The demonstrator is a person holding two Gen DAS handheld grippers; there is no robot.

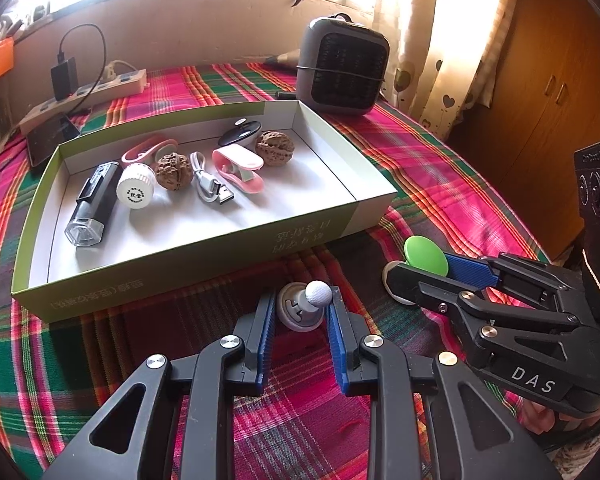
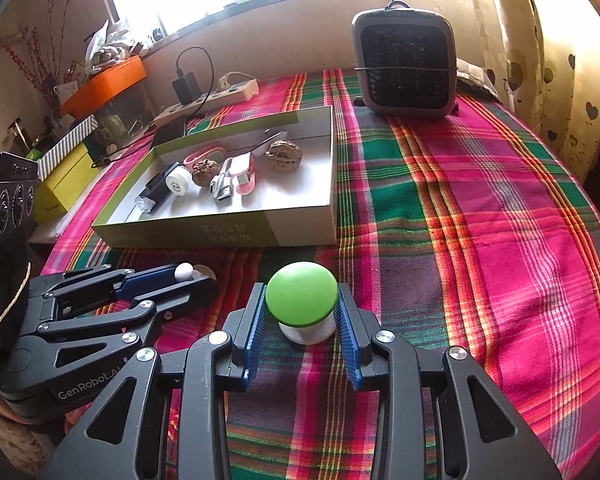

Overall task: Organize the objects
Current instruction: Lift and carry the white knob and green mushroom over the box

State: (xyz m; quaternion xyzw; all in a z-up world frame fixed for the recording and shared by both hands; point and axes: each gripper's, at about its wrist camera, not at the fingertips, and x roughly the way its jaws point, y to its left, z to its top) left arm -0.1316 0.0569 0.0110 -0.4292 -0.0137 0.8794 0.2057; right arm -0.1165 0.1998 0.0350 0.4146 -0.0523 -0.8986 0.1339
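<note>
Already in the box: the shallow cardboard box (image 1: 352, 216) holds a black flashlight (image 1: 90, 204), a white cap (image 1: 135, 186), two walnuts (image 1: 174, 171), a white USB cable (image 1: 210, 184), a pink clip (image 1: 238, 168), a pink-and-white item at its back wall and a black oval piece (image 1: 242, 133).
Left outside: two things on the plaid cloth (image 2: 480, 240), both at about 6 o'clock from the box, just beside its near wall.
Left gripper (image 1: 302, 312): its jaws are drawn nearly together around the stem of a small white ball-topped knob (image 1: 318, 292) on a round grey base; the blue pads look to be pressing it.
Right gripper (image 2: 302, 312): jaws clamped on the white base of the green-capped mushroom piece (image 2: 302, 294), at 3 o'clock from the knob.
Lifted or not: cannot tell; both pieces seem to sit on or just above the cloth.
Judged progress: most of the sorting looks done; carrying these two pieces into the box's free near half appears to be what remains.
Not part of it, likely: the grey heater (image 2: 406, 62) and power strip (image 1: 96, 92) beyond the box, at 12 o'clock.
</note>
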